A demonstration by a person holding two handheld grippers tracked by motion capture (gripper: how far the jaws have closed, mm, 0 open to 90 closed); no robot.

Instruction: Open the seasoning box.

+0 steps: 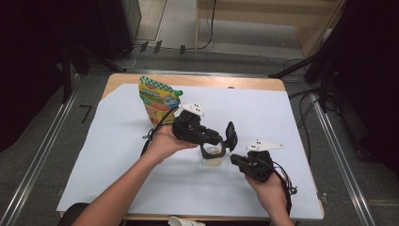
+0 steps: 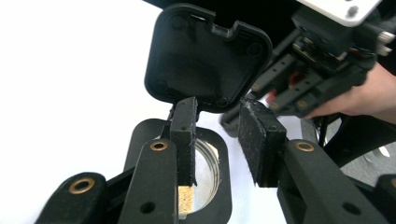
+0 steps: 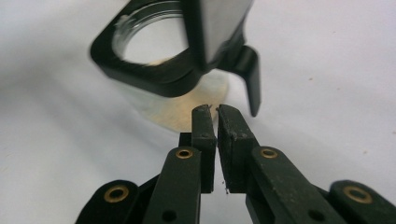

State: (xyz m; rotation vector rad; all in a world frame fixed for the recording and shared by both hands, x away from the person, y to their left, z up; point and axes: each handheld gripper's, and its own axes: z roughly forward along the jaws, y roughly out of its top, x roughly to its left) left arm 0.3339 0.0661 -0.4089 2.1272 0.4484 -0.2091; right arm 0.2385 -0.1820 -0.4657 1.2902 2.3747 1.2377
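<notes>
Glass makes up the body of the jar (image 1: 212, 157), a small clear container standing upright near the middle of the white sheet (image 1: 117, 165) that covers the table; a shallow layer of pale yellowish grains lies in its bottom. A black collar with a rounded-square outline and a round mouth sits on top, and the threaded glass neck shows inside it in the left gripper view. Hinged to one edge of that collar is a black flip lid (image 2: 208, 56), swung up and standing roughly upright, its underside ribbed with small round bosses at the corners. The left gripper (image 1: 211, 138) reaches in from the jar's left, and its jaws stand apart with a clear gap; one pad (image 2: 186, 135) lies close by the lid's hinge over the collar, though whether it touches cannot be told, while the other pad is clear of it, and nothing is pinched. The right gripper (image 1: 234, 160) sits just beside the jar's right side, its tips pointing at the glass; its jaws are almost together with only a thin slit between them, and nothing lies in that slit. Behind the jar, well apart toward the far left of the sheet, a yellow and green pouch (image 1: 157, 100) stands upright.
</notes>
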